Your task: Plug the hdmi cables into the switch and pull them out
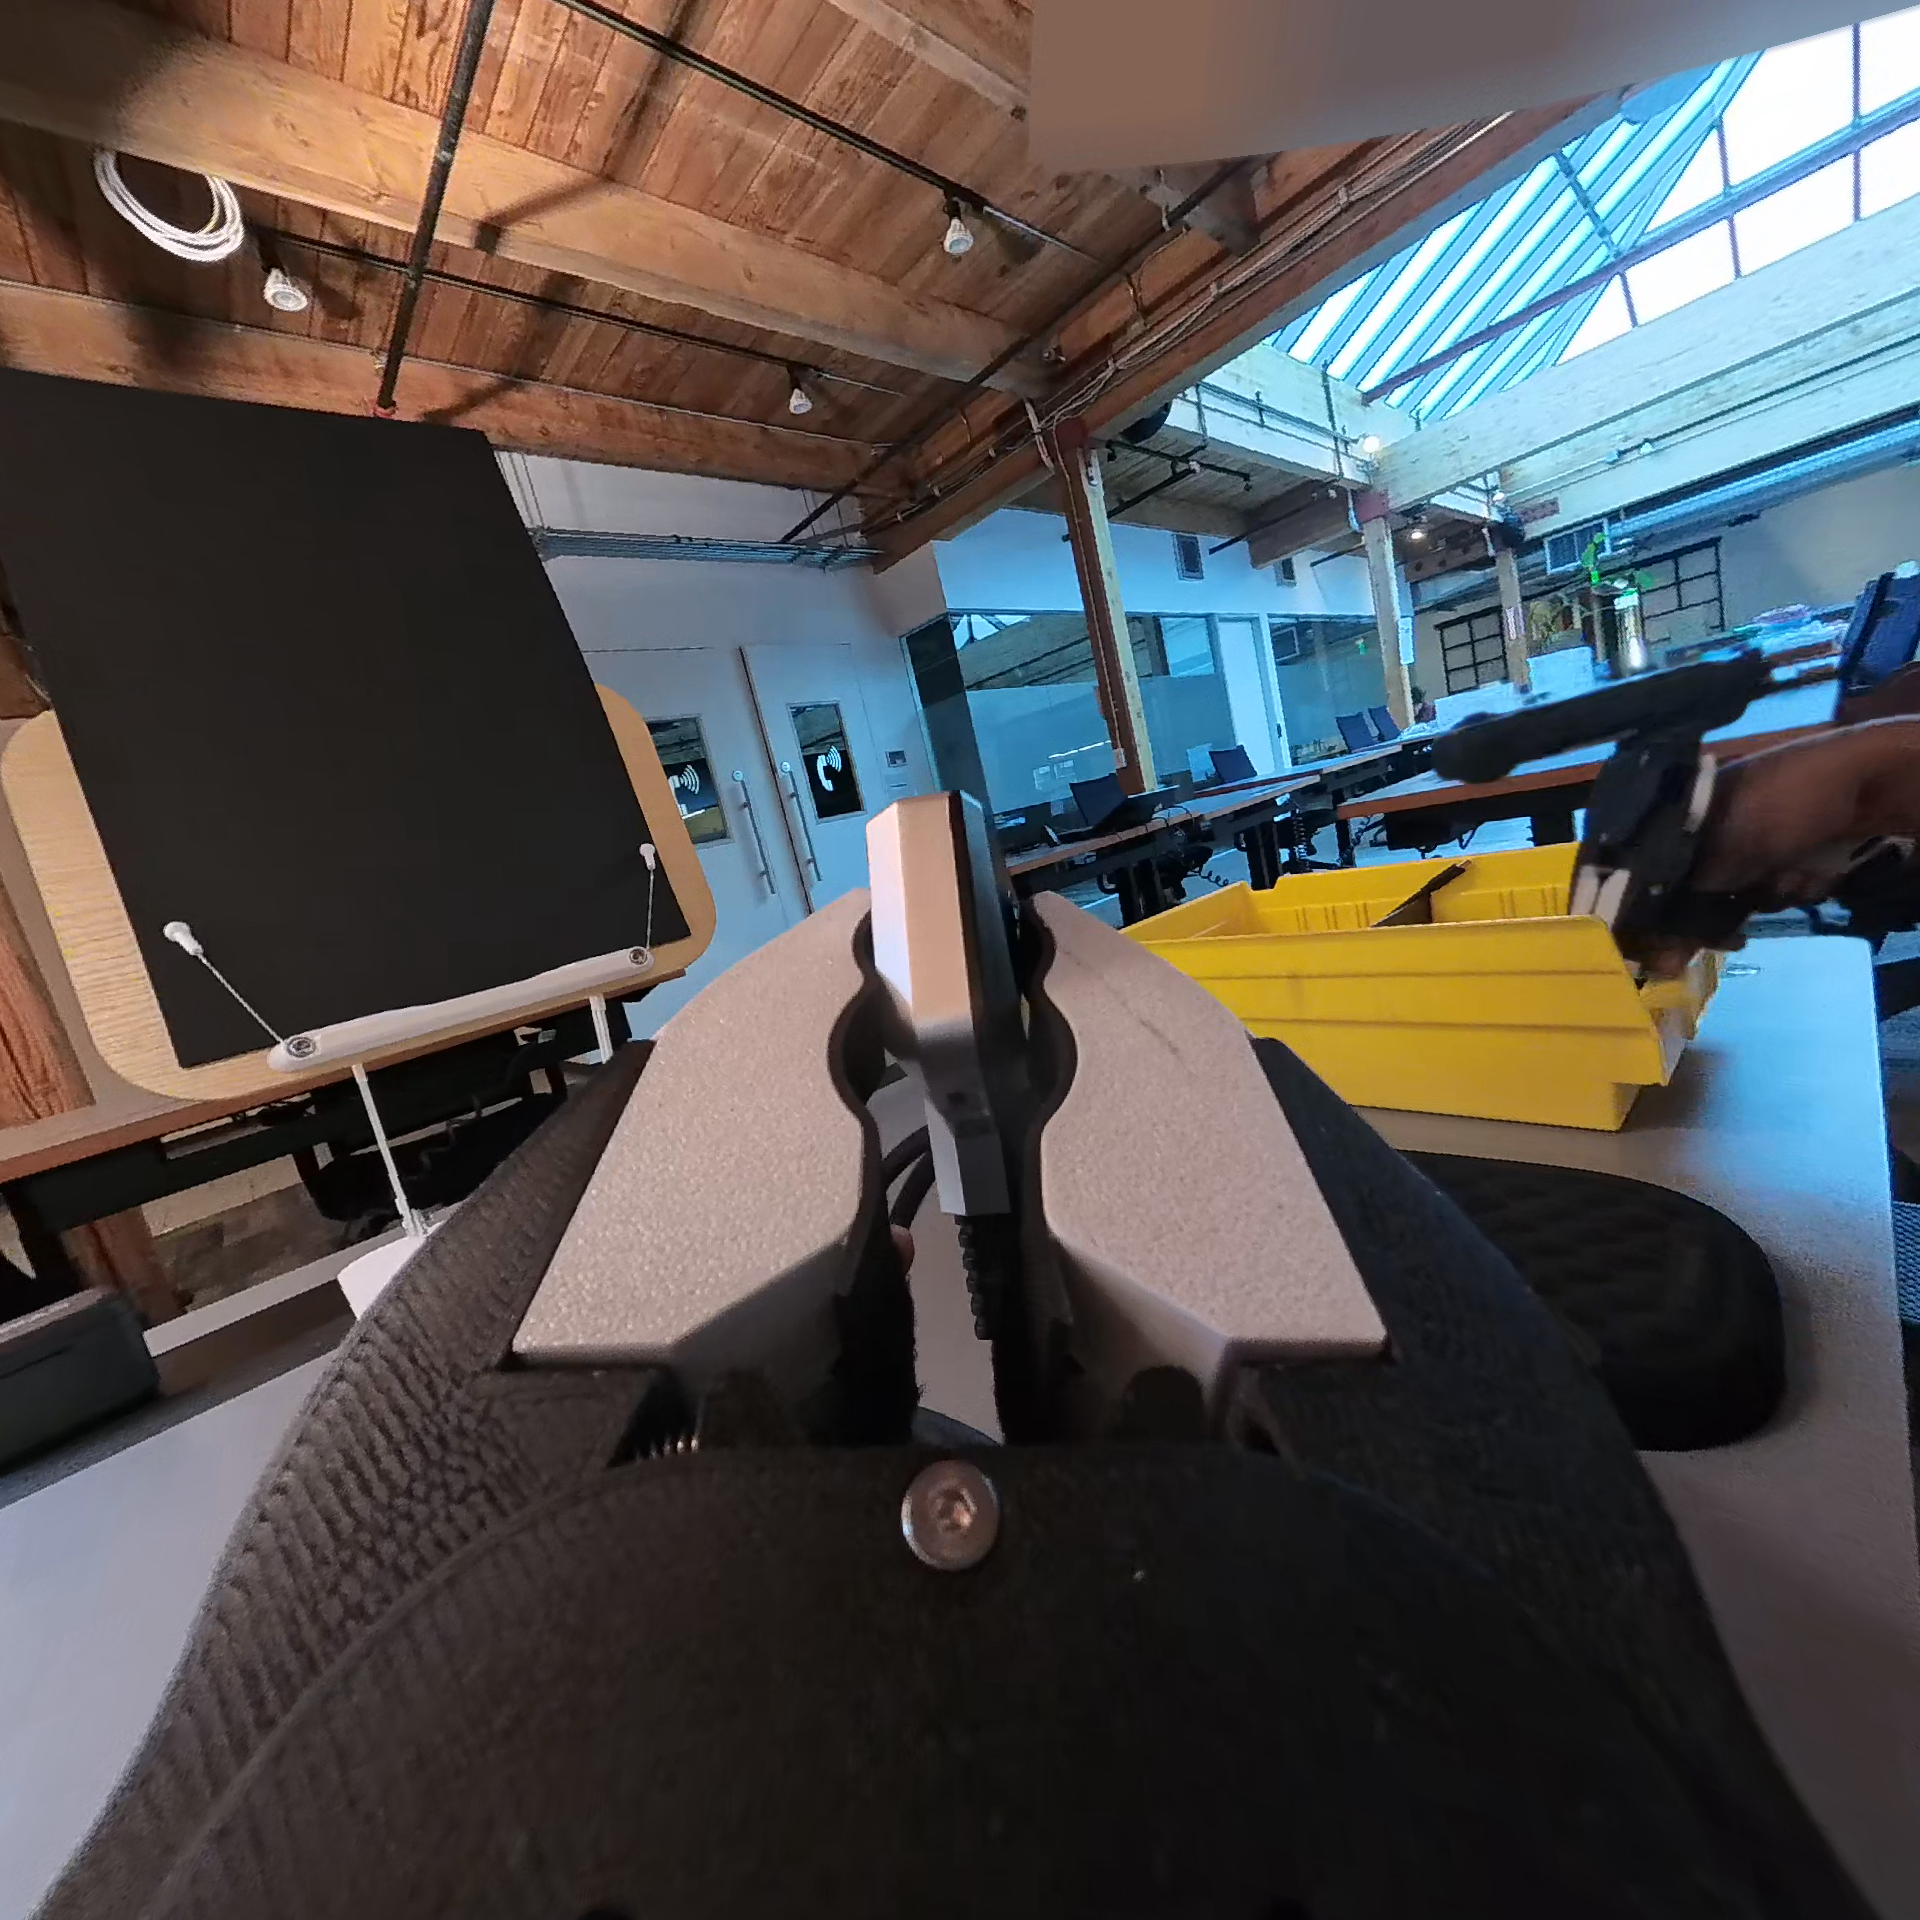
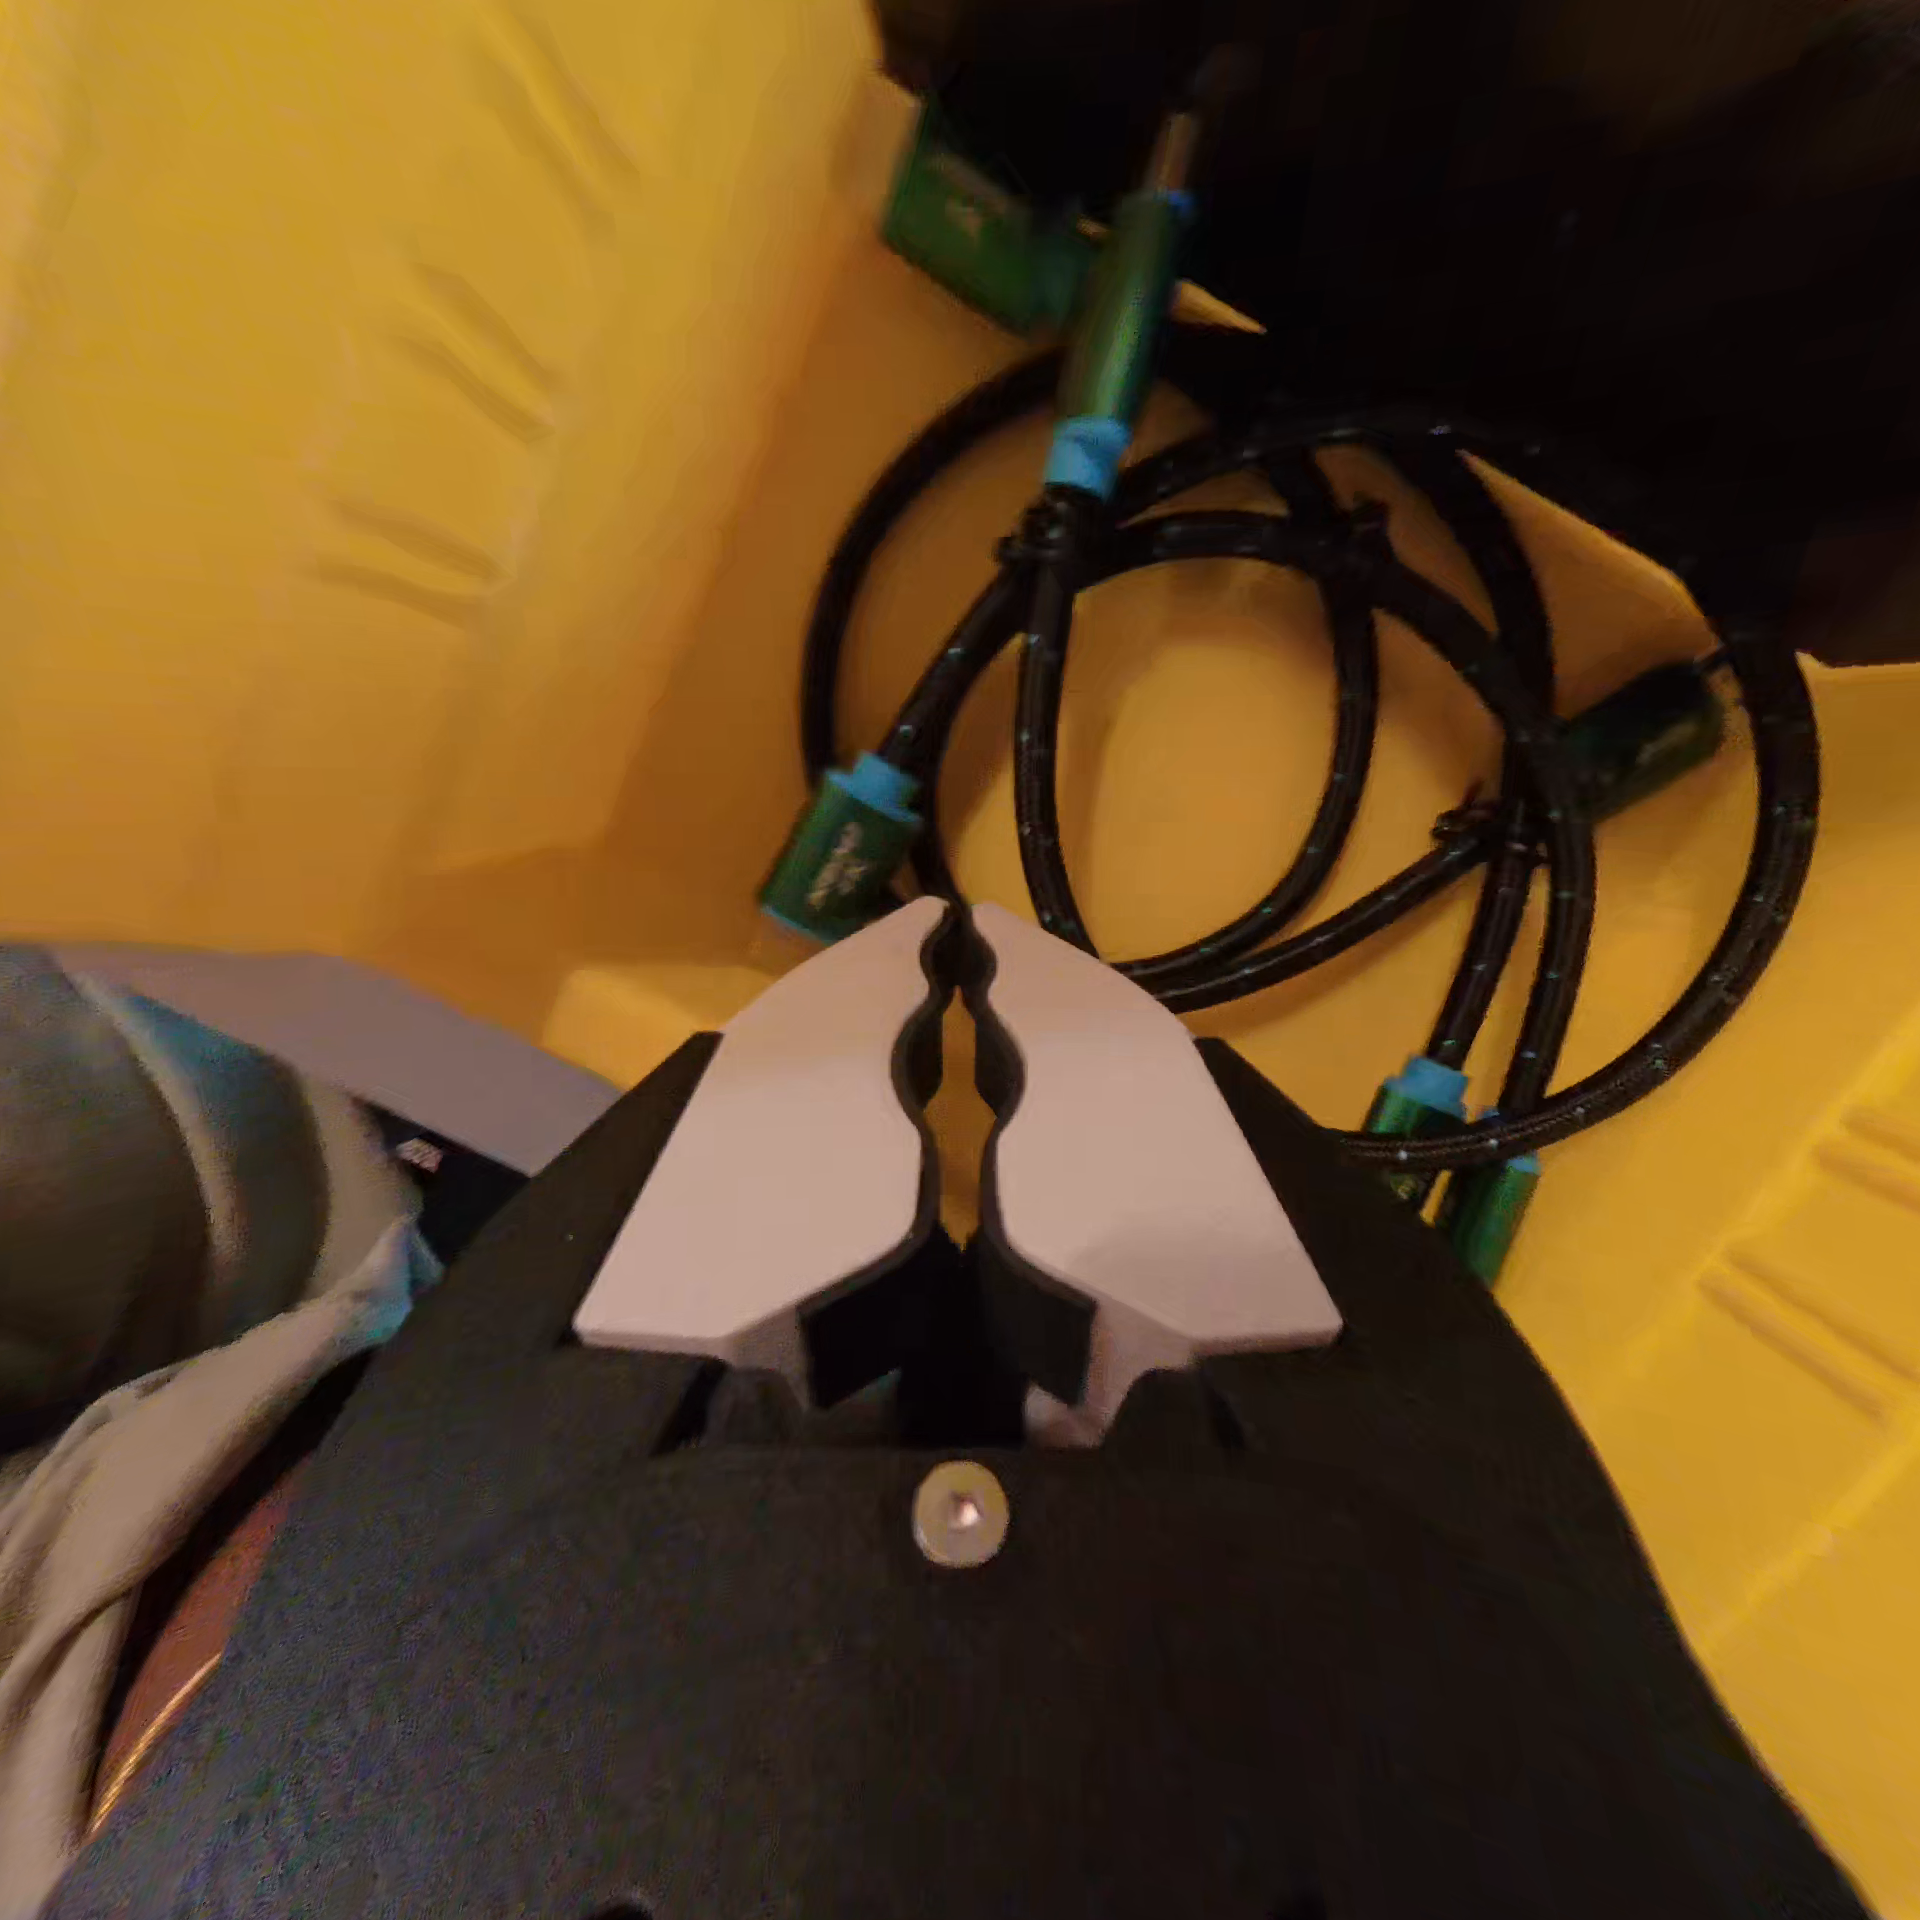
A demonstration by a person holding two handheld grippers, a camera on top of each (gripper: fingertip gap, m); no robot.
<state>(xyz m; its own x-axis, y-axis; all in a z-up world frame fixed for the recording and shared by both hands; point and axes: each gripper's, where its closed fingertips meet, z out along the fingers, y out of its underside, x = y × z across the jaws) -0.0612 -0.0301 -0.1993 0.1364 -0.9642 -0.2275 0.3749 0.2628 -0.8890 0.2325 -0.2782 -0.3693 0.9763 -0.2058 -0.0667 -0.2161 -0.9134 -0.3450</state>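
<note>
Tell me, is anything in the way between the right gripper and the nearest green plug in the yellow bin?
Nothing visible blocks it. The right gripper, jaws shut and empty, hangs just beside the nearest green HDMI plug, which lies uncovered on the yellow bin floor.

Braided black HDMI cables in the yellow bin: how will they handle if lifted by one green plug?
The braided black HDMI cables look floppy and would probably trail. Their loops overlap, so lifting the nearest green plug may drag neighbours. The rigid plug suits the shut right gripper.
</note>
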